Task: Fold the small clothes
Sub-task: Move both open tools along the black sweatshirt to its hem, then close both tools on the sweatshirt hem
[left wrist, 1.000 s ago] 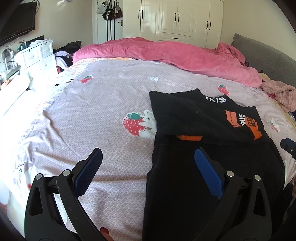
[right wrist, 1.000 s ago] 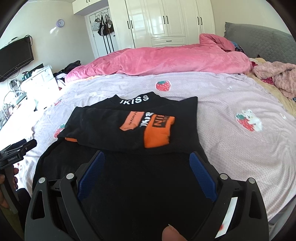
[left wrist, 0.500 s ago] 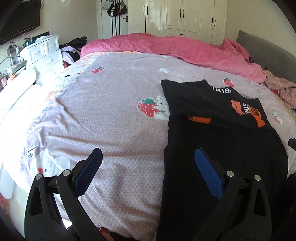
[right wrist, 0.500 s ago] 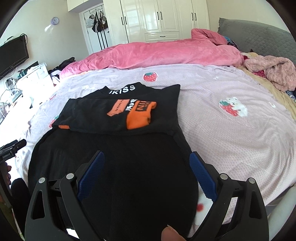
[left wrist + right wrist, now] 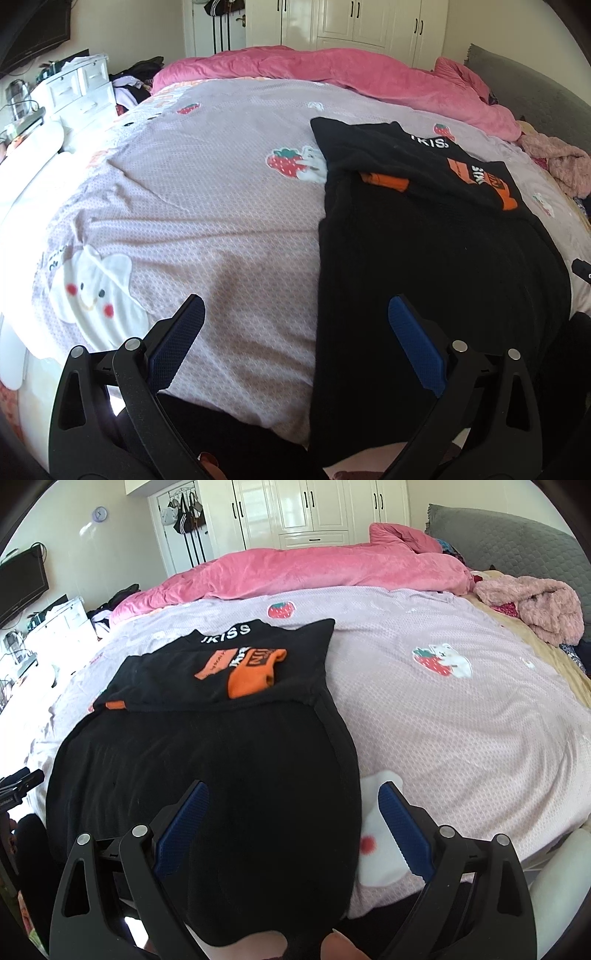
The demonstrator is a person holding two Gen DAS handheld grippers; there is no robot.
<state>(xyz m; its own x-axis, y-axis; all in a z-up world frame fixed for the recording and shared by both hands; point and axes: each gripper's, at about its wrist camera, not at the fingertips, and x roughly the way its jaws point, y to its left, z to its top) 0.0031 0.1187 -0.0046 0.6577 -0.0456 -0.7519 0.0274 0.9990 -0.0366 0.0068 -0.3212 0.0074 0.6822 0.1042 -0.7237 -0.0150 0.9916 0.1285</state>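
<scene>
Both tools are spread wide, gripping nothing: the right tool point(image 5: 291, 825) straddles the black garment's point(image 5: 207, 775) near right hem edge. The left tool point(image 5: 295, 334) straddles its left edge; the garment's long axis runs toward twelve o'clock on the bed point(image 5: 461, 720).

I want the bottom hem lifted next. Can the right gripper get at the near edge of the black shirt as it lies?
Probably yes. The right gripper is open and sits over the near right edge of the black shirt, which lies flat on the bedspread with nothing on top there.
</scene>
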